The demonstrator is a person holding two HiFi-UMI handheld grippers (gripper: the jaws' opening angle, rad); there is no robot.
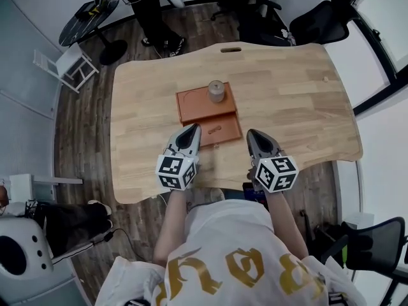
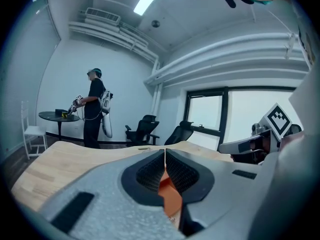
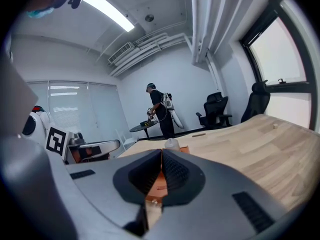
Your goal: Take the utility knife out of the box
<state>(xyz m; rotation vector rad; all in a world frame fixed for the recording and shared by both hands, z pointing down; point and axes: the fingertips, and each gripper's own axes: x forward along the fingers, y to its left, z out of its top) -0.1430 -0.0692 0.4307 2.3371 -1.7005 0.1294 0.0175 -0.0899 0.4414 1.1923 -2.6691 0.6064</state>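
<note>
From the head view I see both tools low over the near edge of the table (image 1: 287,94), one on each side of the box (image 1: 194,104). The left gripper (image 1: 193,128) has its jaws pressed together at the tip. Its own view confirms this: the left gripper (image 2: 165,155) shows only a thin seam between the pads, with nothing pinched. A sliver of orange, the box (image 2: 171,198), shows through the gap lower down. The right gripper (image 1: 251,133) is likewise closed and empty. In its view the right gripper (image 3: 161,155) has its pads meeting, with the orange box (image 3: 183,149) and the jar (image 3: 171,144) beyond them.

The box is flat and orange-brown, with a drawer (image 1: 231,127) pulled out toward me. The jar (image 1: 217,92) stands on the box's lid at the far edge. A small slim thing lies in the drawer, probably the knife (image 1: 213,131), though it is too small and too close in colour to the drawer for me to be sure. Neither gripper touches it. The tips sit just beside the drawer's left and right ends.

My arms and shirt fill the bottom of the head view, hiding the table's near rim between the grippers. Far off, a person (image 1: 150,11) stands at a round table (image 1: 86,18), cut off at the frame's top.
</note>
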